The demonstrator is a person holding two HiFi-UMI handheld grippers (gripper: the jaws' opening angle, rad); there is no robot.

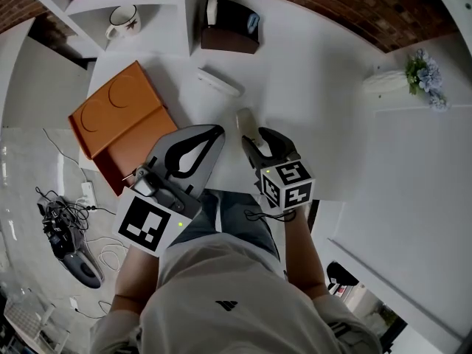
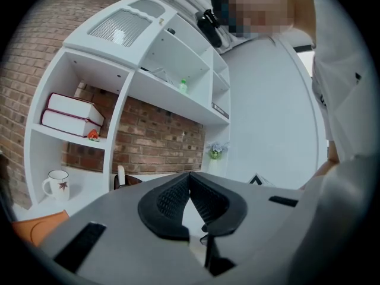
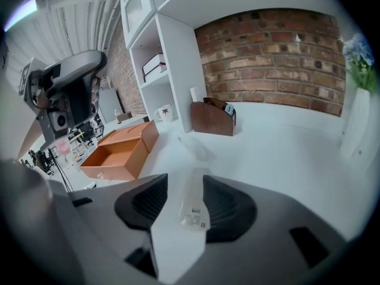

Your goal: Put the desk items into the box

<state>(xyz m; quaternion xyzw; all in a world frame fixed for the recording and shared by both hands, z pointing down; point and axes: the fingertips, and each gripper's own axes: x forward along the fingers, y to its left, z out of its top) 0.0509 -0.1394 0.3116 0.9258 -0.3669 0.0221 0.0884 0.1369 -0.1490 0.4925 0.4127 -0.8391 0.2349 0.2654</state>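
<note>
An orange box (image 1: 122, 127) lies open at the desk's left, its inside showing bare in the right gripper view (image 3: 119, 153). A slim white bar with a printed label (image 1: 245, 120) lies on the white desk between the jaws of my right gripper (image 1: 257, 135). In the right gripper view the bar (image 3: 193, 203) has a gap to the left pad, so my right gripper (image 3: 189, 183) is open around it. A second flat white item (image 1: 219, 83) lies farther back. My left gripper (image 1: 220, 130) hovers beside the box, shut and empty, its tips meeting (image 2: 190, 177).
A brown desk organiser (image 1: 230, 28) stands at the back by the white shelf unit, which holds a mug (image 1: 122, 21) and books (image 2: 71, 114). A white vase of flowers (image 1: 417, 76) stands far right. Cables (image 1: 66, 227) lie on the floor at the left.
</note>
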